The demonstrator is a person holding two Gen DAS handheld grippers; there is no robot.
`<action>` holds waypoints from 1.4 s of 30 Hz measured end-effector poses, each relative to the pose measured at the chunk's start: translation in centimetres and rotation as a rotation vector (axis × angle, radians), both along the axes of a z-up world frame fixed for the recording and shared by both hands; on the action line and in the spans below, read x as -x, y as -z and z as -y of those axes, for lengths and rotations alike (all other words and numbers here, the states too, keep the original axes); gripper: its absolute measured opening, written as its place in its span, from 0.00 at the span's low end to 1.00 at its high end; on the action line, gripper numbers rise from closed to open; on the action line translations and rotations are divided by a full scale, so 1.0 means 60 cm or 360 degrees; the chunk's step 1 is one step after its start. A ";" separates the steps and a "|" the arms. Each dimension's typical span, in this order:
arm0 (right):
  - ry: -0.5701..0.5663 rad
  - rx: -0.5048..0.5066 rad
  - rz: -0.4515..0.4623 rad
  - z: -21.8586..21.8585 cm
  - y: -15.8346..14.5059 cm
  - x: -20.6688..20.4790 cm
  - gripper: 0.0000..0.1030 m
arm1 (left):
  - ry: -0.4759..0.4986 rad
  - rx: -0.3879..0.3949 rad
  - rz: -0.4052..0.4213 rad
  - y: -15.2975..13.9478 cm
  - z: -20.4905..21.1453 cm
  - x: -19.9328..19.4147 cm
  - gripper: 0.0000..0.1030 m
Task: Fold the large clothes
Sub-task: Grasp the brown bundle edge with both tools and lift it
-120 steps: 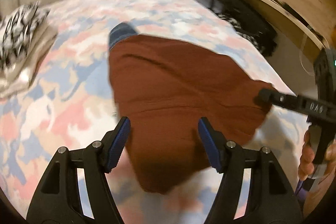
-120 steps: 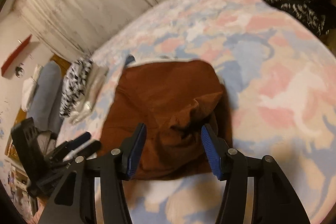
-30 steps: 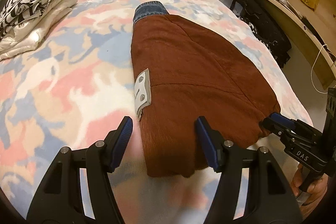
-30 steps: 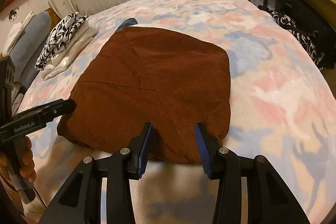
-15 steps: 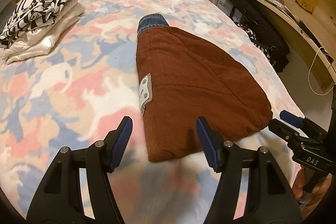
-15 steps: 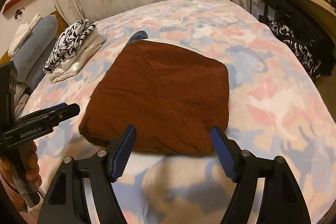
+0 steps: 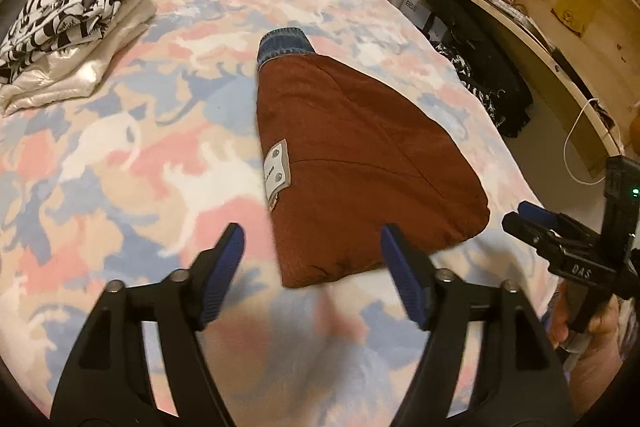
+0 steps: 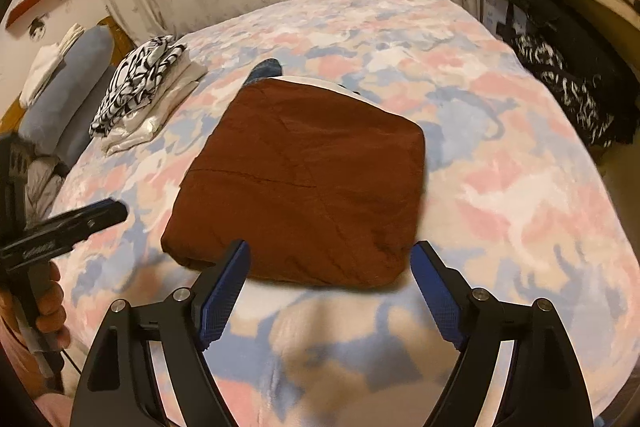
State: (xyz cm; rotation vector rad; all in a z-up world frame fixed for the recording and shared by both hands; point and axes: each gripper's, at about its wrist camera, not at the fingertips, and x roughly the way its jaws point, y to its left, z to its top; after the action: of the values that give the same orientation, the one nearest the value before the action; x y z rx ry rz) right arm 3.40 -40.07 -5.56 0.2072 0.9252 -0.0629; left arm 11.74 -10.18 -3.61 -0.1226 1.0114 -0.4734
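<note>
I am holding my left hand-held gripper (image 7: 310,269) above the bed (image 7: 120,147), its jaws spread and having just been opening, with nothing between the pads. The folded garment (image 7: 360,163) is lying flat on the bedspread just ahead of this gripper; its near left corner is sitting in line with the gap between the fingers (image 7: 404,275), not touching them. A grey tag (image 7: 277,171) is showing on its left edge, and a denim cuff (image 7: 284,45) is poking out at the far end.

I am holding my right hand-held gripper (image 8: 332,291) wide too, its jaws also having just been opening, and empty. The garment (image 8: 308,179) is lying just beyond its fingertips, spanning the whole gap between them, apart from the pads.

Each gripper is showing at the edge of the other's view, the right (image 7: 560,239) beside the garment's near right corner, the left (image 8: 68,231) beside its near left corner. A stack of folded clothes (image 7: 68,27) is sitting far ahead to the left.
</note>
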 end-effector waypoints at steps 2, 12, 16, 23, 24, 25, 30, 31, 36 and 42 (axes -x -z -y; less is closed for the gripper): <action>0.0006 -0.0082 -0.0032 0.024 0.003 -0.014 0.81 | -0.0003 0.0028 -0.0022 -0.001 -0.002 -0.014 0.71; 0.0054 -0.0460 -0.0226 0.160 0.093 -0.111 0.81 | 0.0027 0.0048 -0.0324 0.091 0.044 -0.107 0.71; 0.0075 -0.0651 -0.0285 0.206 0.152 -0.141 0.81 | 0.0021 0.0168 -0.0471 0.140 0.043 -0.137 0.72; -0.0007 -0.0859 -0.0279 0.226 0.225 -0.178 0.81 | 0.0058 0.0297 -0.0529 0.184 0.055 -0.167 0.82; -0.0041 -0.0877 -0.0266 0.223 0.231 -0.189 0.81 | 0.0058 0.0315 -0.0533 0.191 0.058 -0.172 0.87; -0.0068 -0.0887 -0.0261 0.216 0.236 -0.196 0.81 | 0.0062 0.0322 -0.0539 0.198 0.062 -0.176 0.92; -0.0166 -0.0895 -0.0234 0.190 0.256 -0.237 0.80 | 0.0087 0.0405 -0.0550 0.230 0.083 -0.198 0.98; -0.0178 -0.0903 -0.0224 0.188 0.259 -0.245 0.80 | 0.0095 0.0409 -0.0546 0.234 0.088 -0.200 0.99; -0.0209 -0.0939 -0.0187 0.180 0.265 -0.260 0.49 | 0.0100 0.0388 -0.0524 0.238 0.099 -0.206 0.96; -0.0236 -0.0763 -0.0094 0.137 0.212 -0.249 0.25 | 0.0094 0.0290 -0.0336 0.191 0.087 -0.178 0.61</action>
State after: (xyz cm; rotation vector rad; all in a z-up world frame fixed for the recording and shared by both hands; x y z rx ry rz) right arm 18.34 -48.29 -18.27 0.5818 1.0022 0.2943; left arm 22.39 -15.40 -15.09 -0.3113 1.1798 -0.6155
